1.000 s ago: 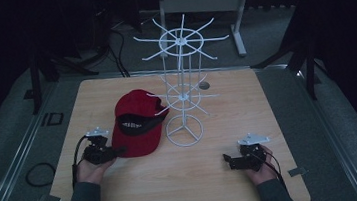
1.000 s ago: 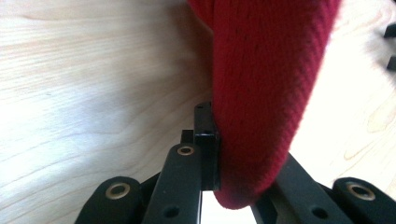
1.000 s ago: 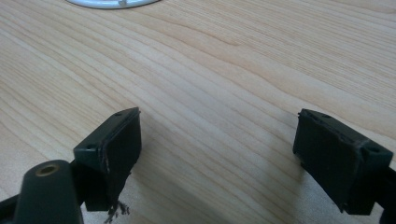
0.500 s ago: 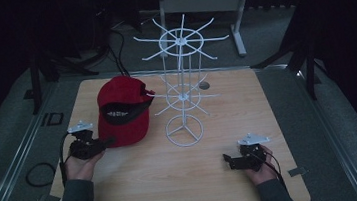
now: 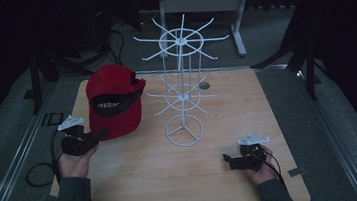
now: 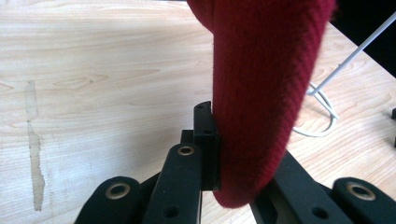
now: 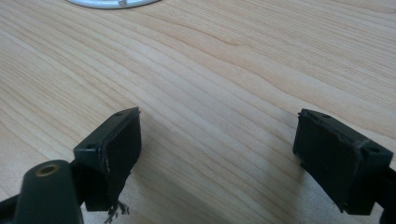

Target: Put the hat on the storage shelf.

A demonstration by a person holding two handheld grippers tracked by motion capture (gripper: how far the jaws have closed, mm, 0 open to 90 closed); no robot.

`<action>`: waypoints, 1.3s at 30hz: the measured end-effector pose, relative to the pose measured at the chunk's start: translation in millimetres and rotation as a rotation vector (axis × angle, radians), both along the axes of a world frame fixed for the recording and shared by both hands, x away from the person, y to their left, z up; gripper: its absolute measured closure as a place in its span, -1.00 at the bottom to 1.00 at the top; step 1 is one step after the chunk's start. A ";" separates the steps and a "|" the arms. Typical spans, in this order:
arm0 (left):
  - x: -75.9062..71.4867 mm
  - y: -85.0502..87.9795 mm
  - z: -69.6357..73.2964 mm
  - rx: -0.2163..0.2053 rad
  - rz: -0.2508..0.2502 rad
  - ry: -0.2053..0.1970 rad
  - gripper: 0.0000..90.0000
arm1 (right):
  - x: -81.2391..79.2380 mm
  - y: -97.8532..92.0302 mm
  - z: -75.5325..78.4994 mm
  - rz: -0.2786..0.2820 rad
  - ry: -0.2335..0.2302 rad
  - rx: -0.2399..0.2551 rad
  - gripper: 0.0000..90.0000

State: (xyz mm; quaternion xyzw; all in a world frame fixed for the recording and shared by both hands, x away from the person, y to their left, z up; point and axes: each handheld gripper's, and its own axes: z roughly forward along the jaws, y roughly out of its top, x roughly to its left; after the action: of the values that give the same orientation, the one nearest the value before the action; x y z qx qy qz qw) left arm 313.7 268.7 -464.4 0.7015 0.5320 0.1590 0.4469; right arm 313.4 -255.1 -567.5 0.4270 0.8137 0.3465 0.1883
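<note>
A red fabric baseball cap (image 5: pixel 114 104) hangs clear of the pale wooden bench (image 5: pixel 145 184), its brim pinched between the closed jaws of the left gripper (image 5: pixel 99 136) at the bench's left side; in the left gripper view the cap (image 6: pixel 266 93) stands upright between the black jaws, the bench grain well below it. The white wire display rack with radiating hooks (image 5: pixel 182 87) stands mid-bench just to the cap's right, every hook bare. The right gripper (image 5: pixel 229 161) rests low at the near right, well apart from both, its jaws spread wide over bare wood with nothing between them (image 7: pixel 233 154). By the look of it, the pick-up is done; carrying the cap to a hook and releasing it there remains.
</note>
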 end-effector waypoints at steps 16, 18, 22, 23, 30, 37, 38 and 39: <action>-2.8 -4.1 18.7 0.008 0.039 -0.073 0.91 | 0.1 0.0 0.0 0.000 -0.001 0.000 -0.66; -2.8 -4.3 20.4 0.008 0.041 -0.076 0.91 | 0.1 0.0 0.0 0.000 -0.001 0.000 -0.66; -3.4 -5.0 23.3 0.004 0.049 -0.088 0.91 | 0.0 0.2 0.0 -0.002 0.000 0.002 -0.66; -3.6 -5.1 24.1 0.004 0.049 -0.091 0.91 | 0.1 0.0 0.0 0.000 -0.001 0.000 -0.66; -4.3 -6.6 31.1 0.014 0.054 -0.109 0.91 | 0.1 0.0 0.0 0.000 -0.002 -0.001 -0.66; -4.9 -8.4 37.9 0.018 0.059 -0.127 0.91 | 0.1 0.0 0.0 0.000 -0.002 0.000 -0.66; -5.0 -8.5 38.9 0.018 0.060 -0.130 0.91 | 0.1 0.0 0.0 0.000 -0.002 -0.001 -0.66; -5.0 -8.7 39.8 0.016 0.065 -0.134 0.91 | 0.1 0.0 0.0 0.000 -0.002 -0.001 -0.66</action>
State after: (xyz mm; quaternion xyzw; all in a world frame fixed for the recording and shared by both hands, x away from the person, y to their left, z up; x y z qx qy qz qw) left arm 308.7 260.1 -424.6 0.6753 0.5219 0.2240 0.4706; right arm 313.6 -255.1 -567.5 0.4265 0.8137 0.3467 0.1891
